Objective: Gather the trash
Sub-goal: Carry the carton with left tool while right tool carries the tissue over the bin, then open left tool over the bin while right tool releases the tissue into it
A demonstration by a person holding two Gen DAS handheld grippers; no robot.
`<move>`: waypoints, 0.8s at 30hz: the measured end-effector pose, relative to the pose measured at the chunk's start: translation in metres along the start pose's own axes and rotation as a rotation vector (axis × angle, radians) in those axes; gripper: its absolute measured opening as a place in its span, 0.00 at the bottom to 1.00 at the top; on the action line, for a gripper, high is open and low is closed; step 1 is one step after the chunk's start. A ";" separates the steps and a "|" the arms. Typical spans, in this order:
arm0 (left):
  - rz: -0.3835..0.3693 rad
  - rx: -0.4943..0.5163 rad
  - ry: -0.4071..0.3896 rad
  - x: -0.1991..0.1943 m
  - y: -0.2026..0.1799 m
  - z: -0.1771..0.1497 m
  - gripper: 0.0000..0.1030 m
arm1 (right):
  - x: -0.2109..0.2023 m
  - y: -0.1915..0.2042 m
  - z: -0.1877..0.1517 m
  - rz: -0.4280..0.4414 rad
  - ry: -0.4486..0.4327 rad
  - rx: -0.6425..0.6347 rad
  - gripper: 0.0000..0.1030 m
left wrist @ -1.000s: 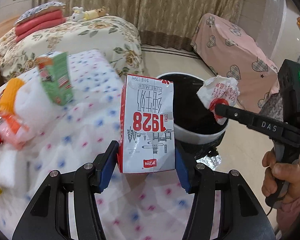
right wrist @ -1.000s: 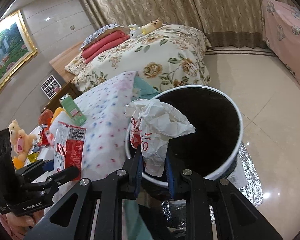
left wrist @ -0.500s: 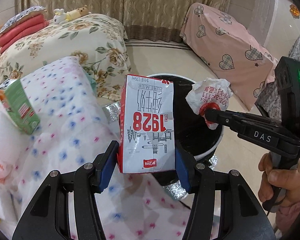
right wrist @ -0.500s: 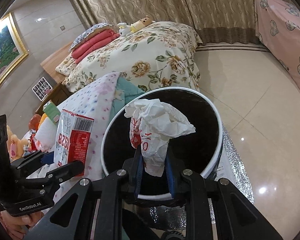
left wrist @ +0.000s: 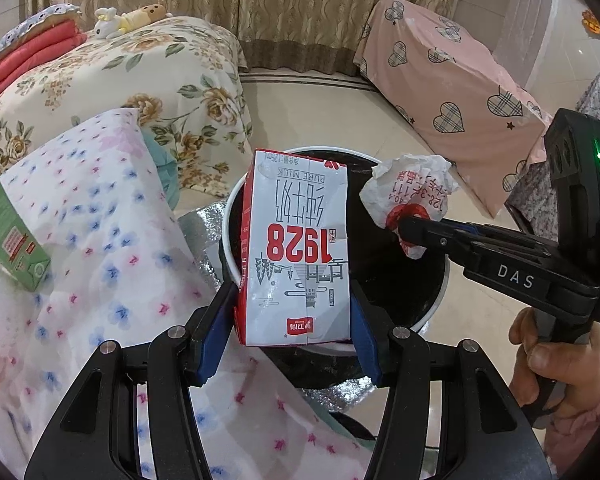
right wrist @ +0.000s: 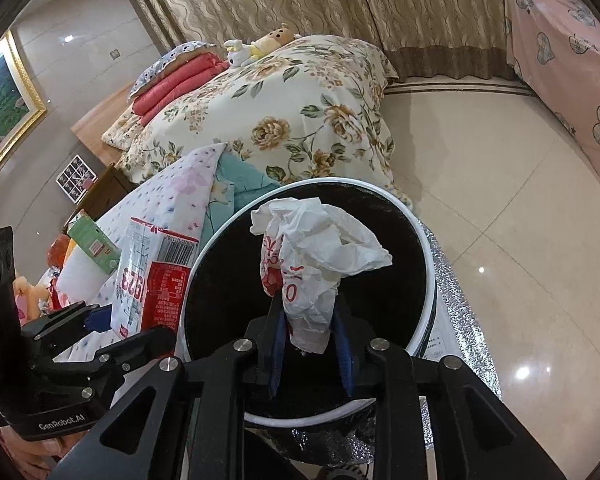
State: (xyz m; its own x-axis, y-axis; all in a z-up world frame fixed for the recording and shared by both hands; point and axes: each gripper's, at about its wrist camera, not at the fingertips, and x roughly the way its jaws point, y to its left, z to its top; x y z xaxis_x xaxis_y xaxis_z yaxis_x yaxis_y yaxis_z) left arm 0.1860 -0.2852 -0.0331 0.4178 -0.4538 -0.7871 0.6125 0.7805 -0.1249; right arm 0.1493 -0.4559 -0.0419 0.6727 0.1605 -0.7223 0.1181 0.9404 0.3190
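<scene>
My left gripper (left wrist: pixel 296 332) is shut on a white and red milk carton (left wrist: pixel 298 248) marked 1928, held upside down at the near left rim of the black bin with a white rim (left wrist: pixel 440 300). My right gripper (right wrist: pixel 310 338) is shut on a crumpled white wrapper with red print (right wrist: pixel 312 264), held over the bin's opening (right wrist: pixel 228 292). The right gripper with the wrapper (left wrist: pixel 412 196) shows at the right of the left wrist view. The carton (right wrist: pixel 154 276) and left gripper (right wrist: pixel 100 332) show at the left of the right wrist view.
A green carton (left wrist: pixel 8 236) lies on the dotted white cloth (left wrist: pixel 100 240) left of the bin. A floral bed (right wrist: pixel 284 120) stands behind, and a pink heart-print cover (left wrist: pixel 452 92) is at the right. Silver foil (right wrist: pixel 468 320) lies under the bin on the tiled floor.
Both grippers have moved toward the bin with their loads. The carton now hangs at the bin's rim and the wrapper is over the opening.
</scene>
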 end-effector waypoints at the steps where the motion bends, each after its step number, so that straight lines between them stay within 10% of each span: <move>1: -0.002 0.001 0.001 0.000 -0.001 0.000 0.53 | 0.000 0.000 0.001 -0.003 0.002 -0.002 0.26; 7: 0.015 -0.012 -0.014 -0.007 0.003 -0.003 0.66 | 0.000 -0.001 0.004 -0.018 0.008 0.005 0.56; 24: 0.081 -0.277 -0.137 -0.079 0.080 -0.079 0.70 | -0.009 0.053 -0.018 0.092 -0.029 -0.004 0.74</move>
State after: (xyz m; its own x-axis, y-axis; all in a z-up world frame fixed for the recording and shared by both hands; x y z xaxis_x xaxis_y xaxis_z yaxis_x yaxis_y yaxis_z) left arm 0.1487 -0.1526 -0.0289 0.5557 -0.4245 -0.7148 0.3755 0.8953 -0.2398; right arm 0.1367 -0.4019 -0.0293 0.7017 0.2374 -0.6717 0.0520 0.9233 0.3806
